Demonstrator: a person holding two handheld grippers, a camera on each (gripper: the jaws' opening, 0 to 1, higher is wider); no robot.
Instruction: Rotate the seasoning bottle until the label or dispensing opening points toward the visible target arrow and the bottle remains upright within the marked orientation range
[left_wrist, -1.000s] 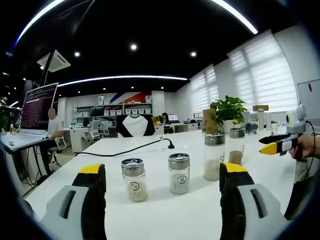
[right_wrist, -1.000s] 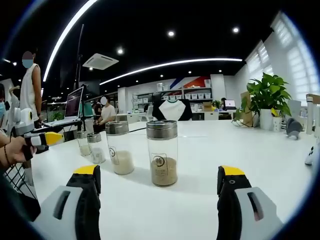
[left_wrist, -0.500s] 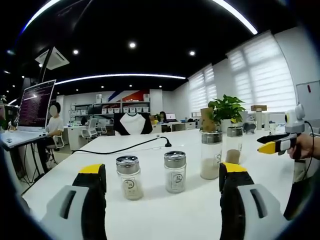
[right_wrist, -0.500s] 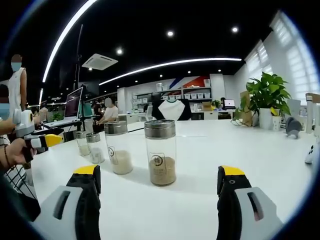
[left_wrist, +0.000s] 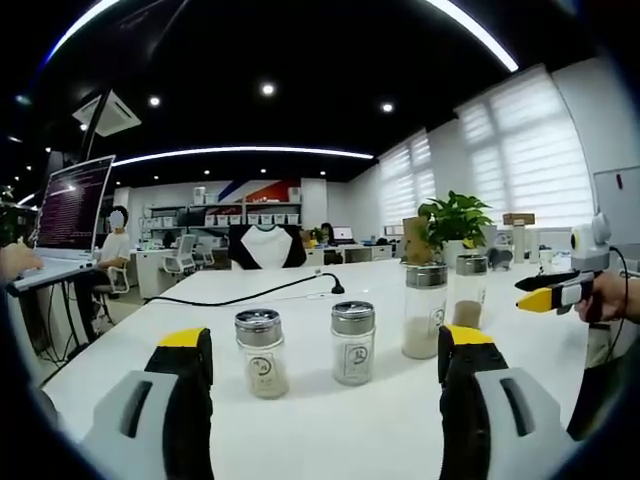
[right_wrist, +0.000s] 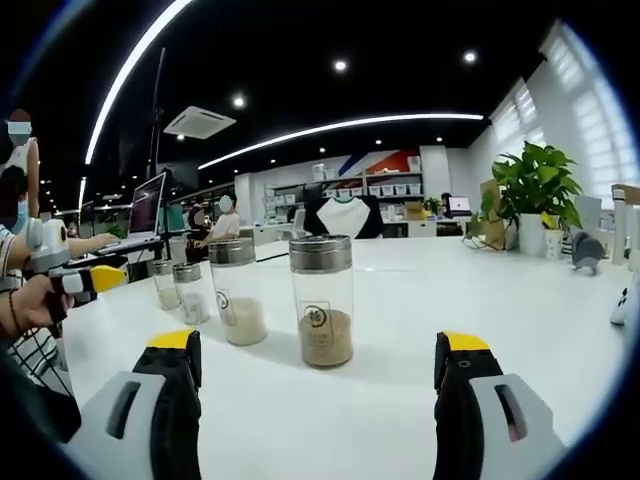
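The white table (left_wrist: 330, 420) carries four seasoning bottles in a row, all upright. In the right gripper view, the tall bottle with brown contents (right_wrist: 322, 300) stands at frame centre; the tall bottle with white contents (right_wrist: 237, 292) is just left of it, and the two short bottles (right_wrist: 181, 288) stand further left. In the left gripper view, the short pair (left_wrist: 305, 350) sits at lower centre between that view's jaws, with the tall pair to the right. A black cable (left_wrist: 250, 297) and a potted plant (left_wrist: 455, 220) lie behind. No target arrow or orientation marking can be made out.

Left claw (left_wrist: 325, 400): released, jaws wide apart, grasping nothing. Right claw (right_wrist: 317, 405): released, jaws wide apart, grasping nothing.

Change over the last second: the bottles keep their positions and their labels keep the same facing. Only slight view drift occurs, and both claws remain spread and clear of every bottle.

Assessment: rotation has not started. The claws appear to be in the approach stage, with the brown-filled bottle centred ahead of the right claw and the short pair ahead of the left claw.
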